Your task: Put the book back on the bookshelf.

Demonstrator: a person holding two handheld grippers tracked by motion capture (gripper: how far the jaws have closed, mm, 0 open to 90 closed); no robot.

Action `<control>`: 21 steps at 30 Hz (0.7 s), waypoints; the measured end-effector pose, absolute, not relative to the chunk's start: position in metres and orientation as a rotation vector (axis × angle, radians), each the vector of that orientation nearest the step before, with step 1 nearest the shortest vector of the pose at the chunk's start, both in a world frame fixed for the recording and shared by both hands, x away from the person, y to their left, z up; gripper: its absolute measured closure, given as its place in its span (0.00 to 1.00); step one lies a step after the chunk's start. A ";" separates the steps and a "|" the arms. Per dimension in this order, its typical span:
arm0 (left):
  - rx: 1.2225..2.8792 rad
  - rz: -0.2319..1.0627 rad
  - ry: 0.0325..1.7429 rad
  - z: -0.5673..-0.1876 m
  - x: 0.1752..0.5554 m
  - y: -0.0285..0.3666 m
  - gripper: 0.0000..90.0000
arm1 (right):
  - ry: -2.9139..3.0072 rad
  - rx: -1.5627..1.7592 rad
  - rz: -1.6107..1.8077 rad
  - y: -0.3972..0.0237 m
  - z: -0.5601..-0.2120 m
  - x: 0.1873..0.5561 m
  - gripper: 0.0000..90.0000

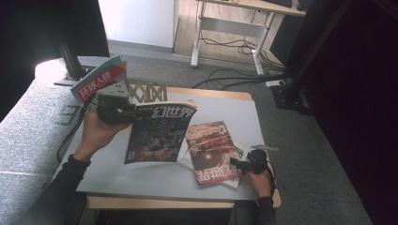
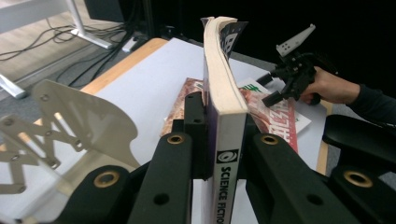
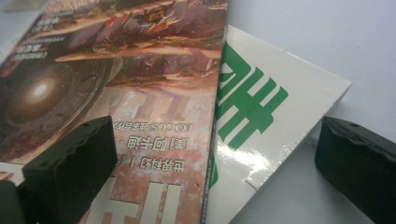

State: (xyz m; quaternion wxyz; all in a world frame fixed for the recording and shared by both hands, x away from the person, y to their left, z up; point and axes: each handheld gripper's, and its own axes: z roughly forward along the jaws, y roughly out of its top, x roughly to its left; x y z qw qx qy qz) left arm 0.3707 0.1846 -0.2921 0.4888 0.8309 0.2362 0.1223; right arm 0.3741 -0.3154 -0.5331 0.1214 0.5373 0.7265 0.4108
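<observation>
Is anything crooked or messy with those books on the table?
Yes. The red magazine lies slanted across a white book, leaving one corner poking out. The dark magazine is clamped at its spine by the left gripper, and its pages bend.

Metal scissor-lattice book rack [image 1: 147, 92] at table's far edge, also near left in left gripper view. Teal-and-red book [image 1: 101, 78] leaning at far-left corner, just beside rack. White mat [image 1: 155, 176] covering wooden table [image 1: 159, 203]. Grey carpet floor [image 1: 324, 168]. White-legged desk [image 1: 234, 33] beyond, cables [image 1: 234, 47] tangled beneath. Power strip, probably, [image 1: 275, 83] on floor right of table.
</observation>
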 end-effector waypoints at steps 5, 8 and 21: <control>1.993 0.318 0.604 -0.284 0.369 0.196 0.92 | 2.125 1.565 1.203 -0.316 -0.533 0.374 0.00; 1.989 0.358 0.627 -0.278 0.367 0.202 0.92 | 2.119 1.556 1.209 -0.316 -0.534 0.373 0.00; 1.949 0.460 0.758 -0.262 0.368 0.234 0.92 | 2.104 1.546 1.234 -0.317 -0.536 0.372 0.00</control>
